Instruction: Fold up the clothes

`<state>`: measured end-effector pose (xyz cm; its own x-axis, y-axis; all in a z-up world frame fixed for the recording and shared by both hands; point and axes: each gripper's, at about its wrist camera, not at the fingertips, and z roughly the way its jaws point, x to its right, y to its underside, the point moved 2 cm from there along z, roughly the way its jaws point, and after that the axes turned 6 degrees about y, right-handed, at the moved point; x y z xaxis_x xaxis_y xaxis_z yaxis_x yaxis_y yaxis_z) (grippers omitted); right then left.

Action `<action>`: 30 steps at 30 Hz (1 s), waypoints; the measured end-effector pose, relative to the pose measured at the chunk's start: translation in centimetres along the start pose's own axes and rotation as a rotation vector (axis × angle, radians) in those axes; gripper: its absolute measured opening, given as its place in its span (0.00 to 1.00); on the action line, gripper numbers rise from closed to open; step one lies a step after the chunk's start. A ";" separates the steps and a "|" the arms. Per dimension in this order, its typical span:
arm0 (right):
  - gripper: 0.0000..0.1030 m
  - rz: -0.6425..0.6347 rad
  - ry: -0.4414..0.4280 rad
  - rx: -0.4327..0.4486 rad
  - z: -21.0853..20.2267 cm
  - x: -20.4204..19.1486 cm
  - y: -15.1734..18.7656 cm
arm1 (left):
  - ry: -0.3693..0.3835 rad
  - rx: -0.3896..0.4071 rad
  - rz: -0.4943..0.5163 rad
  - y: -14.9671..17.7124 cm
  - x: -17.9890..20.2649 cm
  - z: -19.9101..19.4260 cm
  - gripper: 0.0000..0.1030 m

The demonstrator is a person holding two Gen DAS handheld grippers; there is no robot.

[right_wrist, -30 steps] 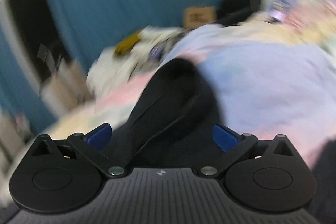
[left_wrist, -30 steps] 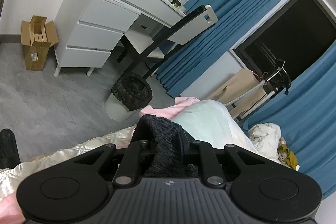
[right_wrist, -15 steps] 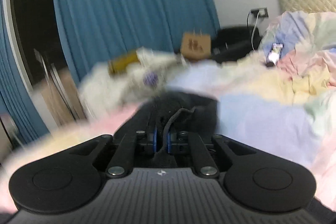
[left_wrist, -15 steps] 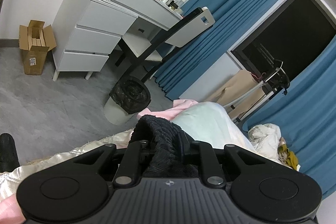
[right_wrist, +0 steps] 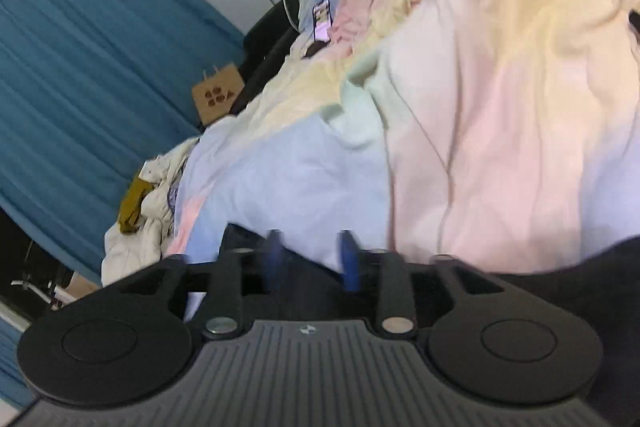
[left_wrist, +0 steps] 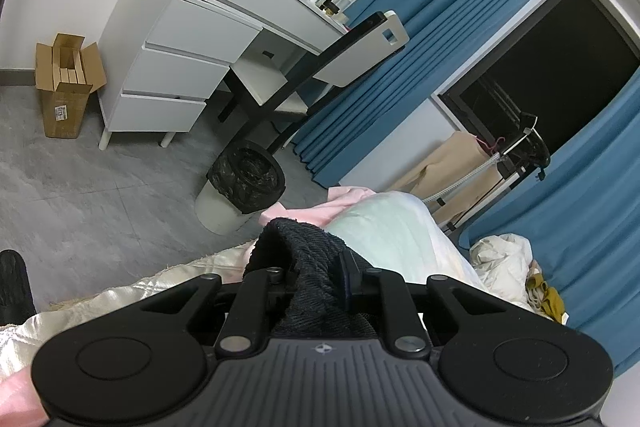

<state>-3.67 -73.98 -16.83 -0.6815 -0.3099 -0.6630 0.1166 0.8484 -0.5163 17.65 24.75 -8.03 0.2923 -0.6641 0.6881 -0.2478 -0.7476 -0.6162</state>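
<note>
Dark garment (left_wrist: 316, 267) clamped in left gripper (left_wrist: 318, 277); right gripper (right_wrist: 310, 261) parted.

The right claw (right_wrist: 310, 259) hangs low over the bed, its blue-padded fingers (right_wrist: 349, 261) parted with a gap between them. Dark cloth (right_wrist: 608, 291) lies under and to the right of it. Beyond spreads a rumpled pastel quilt (right_wrist: 460, 107), a phone (right_wrist: 322, 19) resting near its far edge, blue curtains (right_wrist: 80, 67) behind.
</note>
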 end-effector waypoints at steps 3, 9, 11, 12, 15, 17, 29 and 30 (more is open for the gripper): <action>0.78 -0.153 -0.010 -0.026 1.2 -1.5 0.9 | -0.003 0.000 0.003 0.0 0.0 0.0 0.17; 0.93 -0.437 0.191 -0.071 3.7 -5.3 2.8 | -0.010 0.001 0.010 0.1 0.1 0.2 0.17; 0.88 -0.434 0.222 -0.166 5.5 -5.0 3.7 | -0.013 0.000 0.016 0.1 0.1 0.3 0.18; 0.84 -0.438 0.230 -0.204 6.4 -4.8 4.1 | -0.014 -0.001 0.016 0.2 0.1 0.3 0.18; 0.18 -0.439 0.238 -0.163 6.4 -6.1 4.1 | -0.012 -0.004 0.015 0.1 0.0 0.4 0.18; 0.07 -0.434 0.227 -0.122 6.0 -7.4 3.7 | 0.007 0.002 0.000 -0.1 -0.1 0.2 0.16; 0.05 -0.508 -0.270 0.306 -2.9 -23.5 -4.1 | 0.146 0.076 -0.067 -2.4 -0.7 -1.6 0.09; 0.05 -0.505 -0.297 0.343 -3.5 -23.7 -4.9 | 0.134 0.069 -0.065 -2.5 -0.9 -1.4 0.09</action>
<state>9.39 -69.30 3.28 -0.4911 -0.7785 -0.3910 0.0919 0.4000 -0.9119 16.67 27.19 -6.56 0.1783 -0.6129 0.7698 -0.1674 -0.7898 -0.5900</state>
